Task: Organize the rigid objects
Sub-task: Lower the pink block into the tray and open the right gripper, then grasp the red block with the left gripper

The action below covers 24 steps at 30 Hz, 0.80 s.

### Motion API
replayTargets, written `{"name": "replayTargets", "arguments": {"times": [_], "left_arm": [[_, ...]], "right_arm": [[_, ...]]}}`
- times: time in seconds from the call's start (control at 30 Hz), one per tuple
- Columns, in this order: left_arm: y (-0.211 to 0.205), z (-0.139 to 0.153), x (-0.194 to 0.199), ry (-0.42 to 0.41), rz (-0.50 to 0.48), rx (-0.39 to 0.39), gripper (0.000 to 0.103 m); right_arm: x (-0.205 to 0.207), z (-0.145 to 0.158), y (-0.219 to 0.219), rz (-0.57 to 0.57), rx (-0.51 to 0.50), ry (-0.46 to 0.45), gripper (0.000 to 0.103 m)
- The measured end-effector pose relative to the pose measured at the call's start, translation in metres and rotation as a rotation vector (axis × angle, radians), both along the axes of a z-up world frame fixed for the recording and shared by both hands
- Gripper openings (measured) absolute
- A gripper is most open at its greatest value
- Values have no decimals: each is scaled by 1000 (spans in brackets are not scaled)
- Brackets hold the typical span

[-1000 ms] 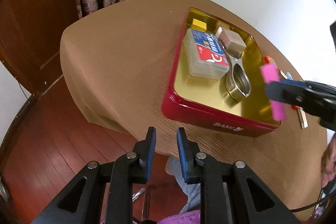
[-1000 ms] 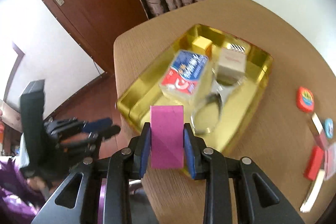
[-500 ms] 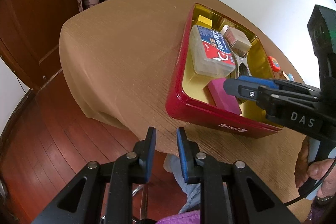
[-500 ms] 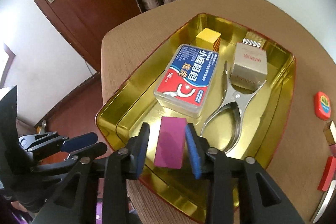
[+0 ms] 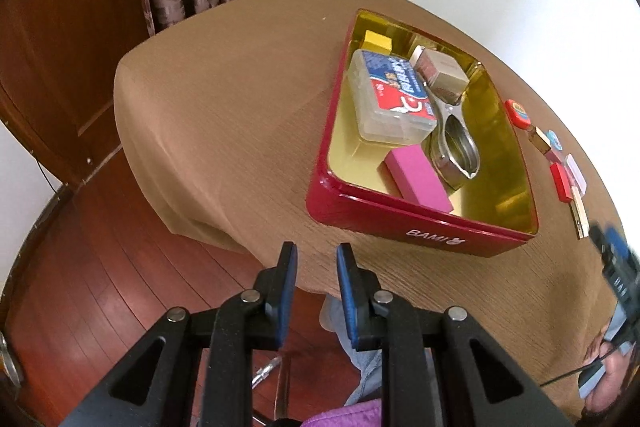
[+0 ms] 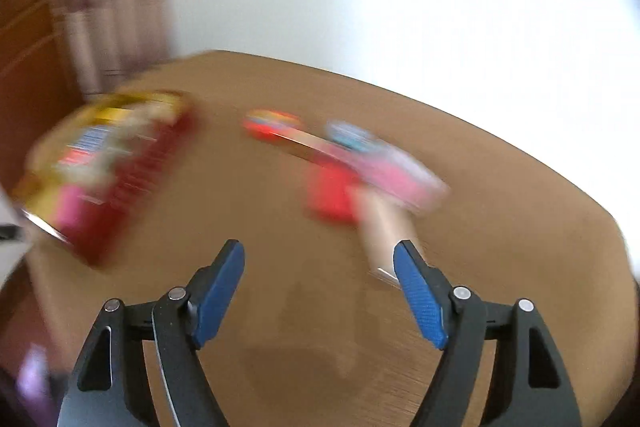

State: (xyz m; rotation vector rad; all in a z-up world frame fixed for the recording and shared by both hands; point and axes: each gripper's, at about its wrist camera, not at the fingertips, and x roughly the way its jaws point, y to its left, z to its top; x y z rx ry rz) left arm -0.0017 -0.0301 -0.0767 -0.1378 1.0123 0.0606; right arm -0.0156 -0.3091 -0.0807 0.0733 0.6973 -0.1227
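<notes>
While the right gripper [image 6: 319, 255] hangs over bare table [image 6: 320, 307], its jaws are opening with nothing between them; that view is heavily motion-blurred. Landmark is the red tin [image 5: 400, 223] with the gold interior. Inside it, against the near wall: pink block [image 5: 418, 179], lying flat, free of both grippers. Behind the block: clear plastic box [image 5: 390, 97] with a red-blue label, metal clip [image 5: 456, 143], tan cube [image 5: 444, 71], yellow block [image 5: 377, 41] at the far corner. Right of the tin, on the table: a row of small items [image 5: 560, 163], unsorted. Left gripper [image 5: 313, 253] sits off the tin's near-left corner over the table edge, jaws narrowly apart, empty.
</notes>
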Motion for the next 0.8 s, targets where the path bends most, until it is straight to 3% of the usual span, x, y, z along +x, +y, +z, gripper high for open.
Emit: {"name": "replayTargets", "arguments": {"times": [0.1,0.13,0.2,0.23,0.27,0.33,0.57,0.8], "left_arm": [[-12,7,-7,-44,-32,39,21],[-19,10,-10,-64,-48,55,21],[-36,16,-19,-106,-96,86,21],[-45,18,-22,-122,-121,98,21],[-58,20,-26,-132,-160,113,21],[-79,22,-28,-119,-226,109,21],[-165,36,2,-6,-432,-69,21],[-249,27,76,127,-498,-183,21]], "right_arm": [[-34,-34,-51,-149,13,42,74],[-41,-38,-66,-182,74,58,75],[-63,-37,-93,-247,205,-18,81],[-67,-40,-102,-264,260,-39,94],[-69,-42,-110,-282,313,-48,98],[-67,-47,-119,-294,371,-41,98],[-61,-46,-108,-191,383,-45,98],[-67,-44,-115,-165,456,-91,99]]}}
